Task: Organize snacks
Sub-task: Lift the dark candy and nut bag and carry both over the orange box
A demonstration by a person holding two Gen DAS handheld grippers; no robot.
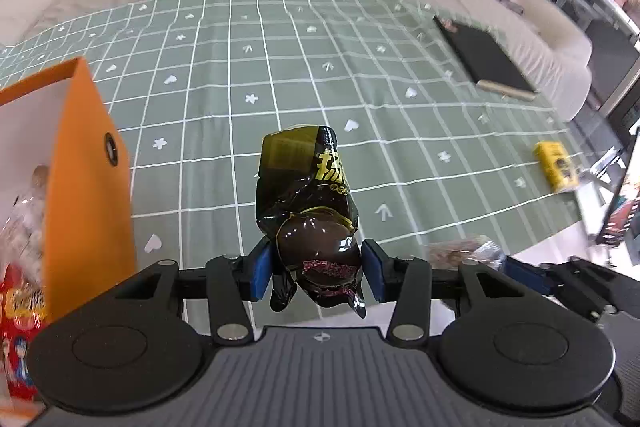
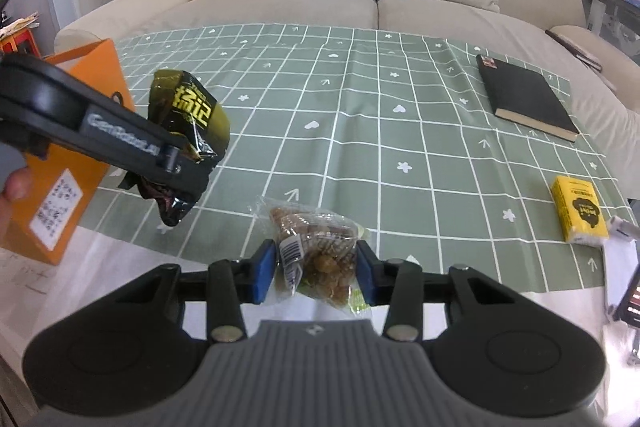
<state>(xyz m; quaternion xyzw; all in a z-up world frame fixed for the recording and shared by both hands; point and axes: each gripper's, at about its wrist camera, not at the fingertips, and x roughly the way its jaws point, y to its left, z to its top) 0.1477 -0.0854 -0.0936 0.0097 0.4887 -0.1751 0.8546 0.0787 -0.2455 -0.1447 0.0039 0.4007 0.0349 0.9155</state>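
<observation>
Between the blue pads of the left claw [image 1: 318, 273], a dark snack packet [image 1: 310, 215] is pinched above the desk [image 1: 280, 67], its yellow characters too crumpled to read. Left of that claw stands an orange box [image 1: 88, 163] holding a red packet [image 1: 20, 327]. The right claw [image 2: 316, 273] pinches a clear bag of brown nuggets [image 2: 316, 247] bearing a barcode label. Far right of it lies a yellow carton [image 2: 580, 213], writing illegible.
</observation>
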